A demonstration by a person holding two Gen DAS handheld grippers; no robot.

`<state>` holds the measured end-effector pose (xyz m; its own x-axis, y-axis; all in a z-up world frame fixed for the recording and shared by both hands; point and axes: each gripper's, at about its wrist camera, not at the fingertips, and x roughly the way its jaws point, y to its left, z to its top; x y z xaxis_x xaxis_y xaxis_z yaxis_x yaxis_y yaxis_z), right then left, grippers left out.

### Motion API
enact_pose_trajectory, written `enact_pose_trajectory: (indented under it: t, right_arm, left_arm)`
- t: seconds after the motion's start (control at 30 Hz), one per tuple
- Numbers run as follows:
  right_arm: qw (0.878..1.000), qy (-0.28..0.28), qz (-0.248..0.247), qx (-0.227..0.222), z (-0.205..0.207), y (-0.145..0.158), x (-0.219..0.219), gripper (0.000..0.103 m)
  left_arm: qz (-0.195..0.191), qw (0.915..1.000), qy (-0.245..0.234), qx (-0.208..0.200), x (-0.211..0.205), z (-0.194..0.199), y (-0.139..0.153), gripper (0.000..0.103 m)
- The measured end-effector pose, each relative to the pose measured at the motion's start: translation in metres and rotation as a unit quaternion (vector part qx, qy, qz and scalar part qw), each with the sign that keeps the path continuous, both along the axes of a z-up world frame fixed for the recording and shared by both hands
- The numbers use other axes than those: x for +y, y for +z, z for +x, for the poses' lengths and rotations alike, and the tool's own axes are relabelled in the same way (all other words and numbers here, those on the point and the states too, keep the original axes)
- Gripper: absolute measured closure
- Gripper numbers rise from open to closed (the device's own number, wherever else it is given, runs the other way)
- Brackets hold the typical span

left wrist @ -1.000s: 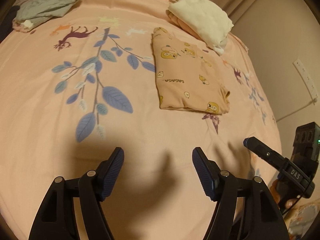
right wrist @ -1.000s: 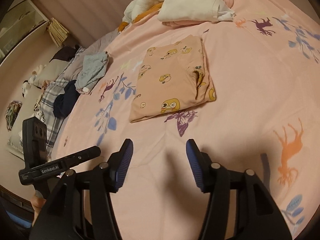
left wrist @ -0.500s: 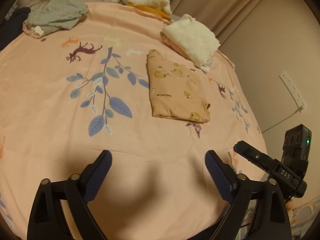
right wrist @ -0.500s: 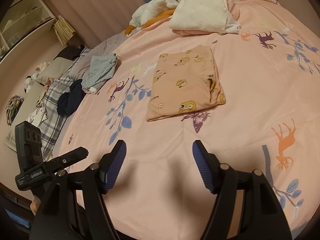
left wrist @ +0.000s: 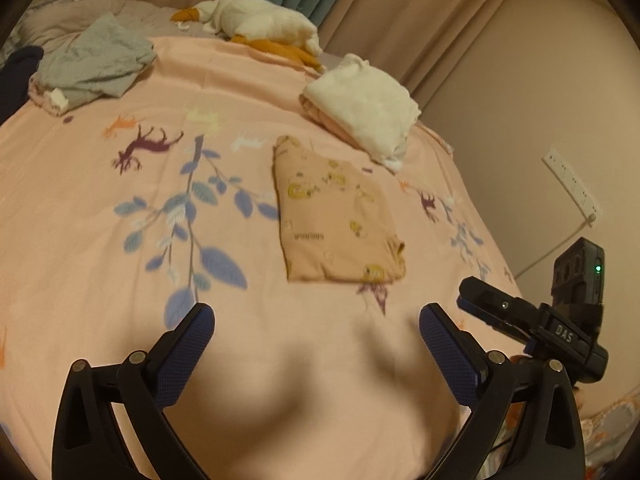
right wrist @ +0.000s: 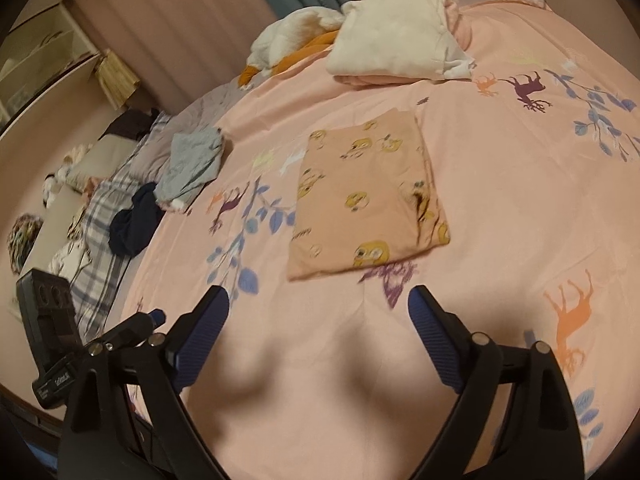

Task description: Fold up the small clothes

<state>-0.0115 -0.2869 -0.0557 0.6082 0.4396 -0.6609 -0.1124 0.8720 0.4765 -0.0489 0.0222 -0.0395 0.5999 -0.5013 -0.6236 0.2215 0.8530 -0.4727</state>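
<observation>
Nearest the cameras, the left claw (left wrist: pixel 316 326) and the right claw (right wrist: pixel 319 306) both hang over bare sheet at the near edge of the bed (left wrist: pixel 100 280), each with its jaws spread wide and nothing between them; the jaws of both have just been opening, and neither pad touches cloth. In the left wrist view the right claw appears at the right margin, so the two tools sit side by side, both angled down toward the same garment. Just beyond them lies the peach printed garment (left wrist: pixel 336 216) (right wrist: pixel 366 196), flat on the pink sheet in a tidy rectangle with squared edges, one layered edge showing along its right side. Its placement, released and clear of both claws, is consistent with a fold judged complete. Further back and to the right, a folded stack (left wrist: pixel 362 114) (right wrist: pixel 394 46) with a white item on top sits near the bed's far corner, close to but apart from the peach piece; it appears to serve as the pile for finished work. To the far left, well apart, a grey garment (left wrist: pixel 94 62) (right wrist: pixel 194 162) lies crumpled beside a dark blue item (right wrist: pixel 134 220), evidently unfolded stock awaiting attention. At the far edge against the curtain rests a loose white and orange bundle (left wrist: pixel 260 22) (right wrist: pixel 294 44), its nature unclear. Assessment: the likely next action is either moving the peach piece onto the stack or fetching the grey garment.
</observation>
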Motion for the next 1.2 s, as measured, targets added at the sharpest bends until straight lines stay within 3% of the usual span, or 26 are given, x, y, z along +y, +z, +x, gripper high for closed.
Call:
enact_pose_trajectory:
  t: [0.13, 0.23, 0.5, 0.57, 0.67, 0.9, 1.2]
  right_arm:
    - [1.0, -0.016, 0.017, 0.004, 0.02, -0.003, -0.014, 0.011]
    - [0.999, -0.031, 0.045, 0.006, 0.032, -0.007, -0.025, 0.0]
    - [0.997, -0.033, 0.068, 0.003, 0.062, -0.015, -0.039, 0.001]
    - [0.998, -0.02, 0.064, 0.005, 0.069, -0.019, -0.038, 0.001]
    - [0.999, -0.006, 0.051, 0.013, 0.079, -0.026, -0.039, 0.001]
    - [0.999, 0.002, 0.039, 0.036, 0.1, -0.041, -0.053, 0.001]
    - [0.997, -0.02, 0.04, 0.065, 0.126, -0.064, -0.08, 0.001]
  left_arm:
    - [-0.01, 0.9999, -0.001, -0.006, 0.001, 0.016, -0.004, 0.002]
    - [-0.012, 0.9999, -0.002, 0.003, 0.001, 0.031, -0.009, 0.002]
    - [0.016, 0.9995, -0.025, -0.014, -0.012, 0.064, -0.009, 0.002]
    - [0.026, 0.9988, -0.043, -0.002, -0.023, 0.075, -0.011, 0.002]
    - [0.01, 0.9974, -0.065, 0.03, -0.035, 0.091, -0.02, 0.002]
    - [0.002, 0.9926, -0.081, 0.09, -0.062, 0.125, -0.049, 0.002]
    - [-0.023, 0.9917, -0.068, 0.106, -0.067, 0.16, -0.065, 0.002]
